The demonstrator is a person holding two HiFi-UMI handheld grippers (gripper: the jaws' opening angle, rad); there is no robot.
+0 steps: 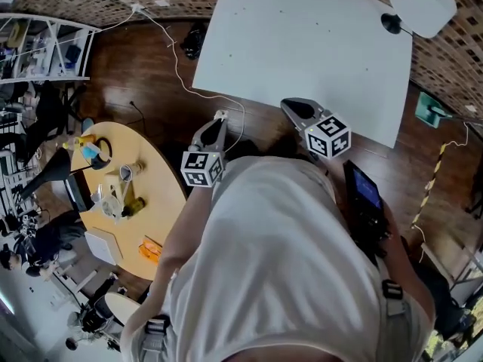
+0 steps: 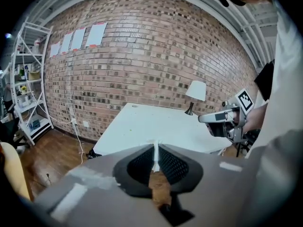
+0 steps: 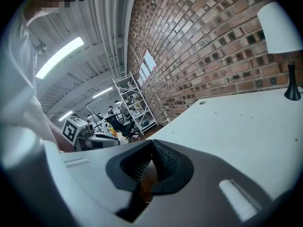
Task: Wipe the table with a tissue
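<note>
I see left gripper (image 1: pixel 220 118) clenched on thin white tissue (image 2: pixel 155 156), right gripper (image 1: pixel 289 105) clenched empty, both by table's (image 1: pixel 302 44) near edge.

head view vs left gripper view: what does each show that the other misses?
Head view only: clutter on the round wooden table, and the left gripper seen from above. Left gripper view only: paper sheets on the brick wall, and its own jaws closed on nothing. Both: white table, lamp, right gripper, shelf rack. No tissue in either.
</note>
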